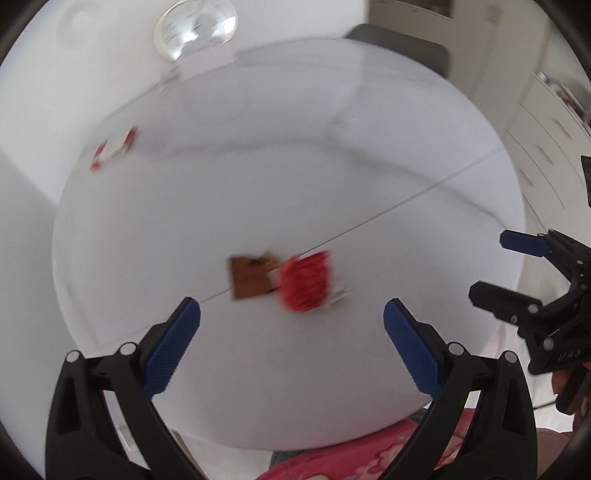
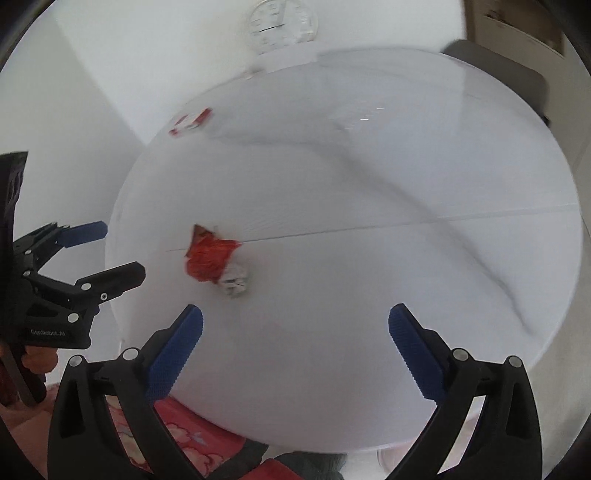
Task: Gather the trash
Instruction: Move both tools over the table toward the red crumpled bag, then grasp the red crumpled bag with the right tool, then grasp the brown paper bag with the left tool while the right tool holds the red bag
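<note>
A crumpled red wrapper (image 1: 304, 282) lies on the round white table (image 1: 258, 192), with a brown wrapper (image 1: 247, 280) touching its left side and a crumpled white paper (image 1: 341, 293) at its right. A red and white packet (image 1: 114, 147) lies at the far left. My left gripper (image 1: 291, 325) is open and empty, just short of the red wrapper. In the right wrist view the red wrapper (image 2: 210, 258), the white paper (image 2: 234, 280) and the packet (image 2: 192, 122) show. My right gripper (image 2: 295, 332) is open and empty, to the right of the pile.
A white wall clock (image 2: 282, 24) leans on the wall behind the table. A dark chair (image 1: 402, 44) stands at the far right side. White drawers (image 1: 546, 147) stand at the right. Red patterned cloth (image 2: 192, 435) lies below the near table edge.
</note>
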